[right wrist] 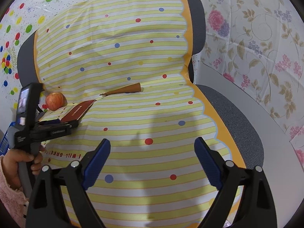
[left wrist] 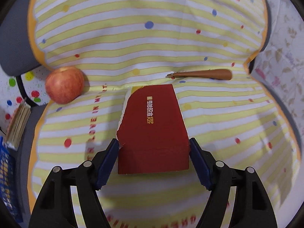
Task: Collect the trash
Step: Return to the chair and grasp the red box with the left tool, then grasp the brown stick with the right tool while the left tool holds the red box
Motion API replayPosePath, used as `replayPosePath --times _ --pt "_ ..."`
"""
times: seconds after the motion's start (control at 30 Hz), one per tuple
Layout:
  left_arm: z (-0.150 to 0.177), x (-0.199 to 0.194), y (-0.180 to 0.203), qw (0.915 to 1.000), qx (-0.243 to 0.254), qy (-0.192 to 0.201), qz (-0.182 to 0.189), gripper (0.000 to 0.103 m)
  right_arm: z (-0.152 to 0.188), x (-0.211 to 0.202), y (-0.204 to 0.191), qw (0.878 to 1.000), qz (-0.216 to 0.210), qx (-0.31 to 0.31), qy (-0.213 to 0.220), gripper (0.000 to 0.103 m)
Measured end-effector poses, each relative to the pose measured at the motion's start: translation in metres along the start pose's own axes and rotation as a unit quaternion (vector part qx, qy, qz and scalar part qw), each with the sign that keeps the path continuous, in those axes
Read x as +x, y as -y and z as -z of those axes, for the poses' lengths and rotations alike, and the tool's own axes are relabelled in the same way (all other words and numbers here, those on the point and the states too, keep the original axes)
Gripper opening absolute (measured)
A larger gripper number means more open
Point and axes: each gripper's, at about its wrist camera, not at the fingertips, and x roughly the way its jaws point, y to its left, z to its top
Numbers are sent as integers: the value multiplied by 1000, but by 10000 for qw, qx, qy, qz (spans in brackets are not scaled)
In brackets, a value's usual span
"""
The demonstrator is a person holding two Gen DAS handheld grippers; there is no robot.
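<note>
A torn dark red cardboard box [left wrist: 152, 125] with white and orange print lies on the striped cloth, and my left gripper [left wrist: 153, 148] is shut on its near end, one pad on each side. In the right wrist view the same box [right wrist: 78, 112] sits in the left gripper [right wrist: 64, 122] at the left. A brown paper cone wrapper [left wrist: 201, 74] lies past the box, also seen in the right wrist view [right wrist: 123, 90]. My right gripper [right wrist: 152, 163] is open and empty above the cloth.
A red apple [left wrist: 64, 84] lies on the left of the cloth, also in the right wrist view [right wrist: 54, 100]. The striped cloth [right wrist: 133, 47] covers a grey office chair [right wrist: 233, 117]. A floral sheet [right wrist: 256, 38] hangs at the right. A blue basket [left wrist: 5, 172] is at the far left.
</note>
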Motion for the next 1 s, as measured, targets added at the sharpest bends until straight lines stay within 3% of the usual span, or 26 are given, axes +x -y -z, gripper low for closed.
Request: replayPosePath --times 0.17,0.4,0.67,1.0 --pt "16 -47 -13 9984 26 553 141 74 -4 13 -12 9998 -62 -175 -34 84" --pt "2 -79 -24 9946 100 1025 110 74 -38 57 -29 9992 -226 -340 -10 73" --pt "-17 -55 -37 9950 14 997 44 74 -84 132 -26 9983 -527 -231 -98 53" --pt "-28 -31 -44 9957 -20 924 -9 74 -117 202 -18 9962 -761 -183 -383 52"
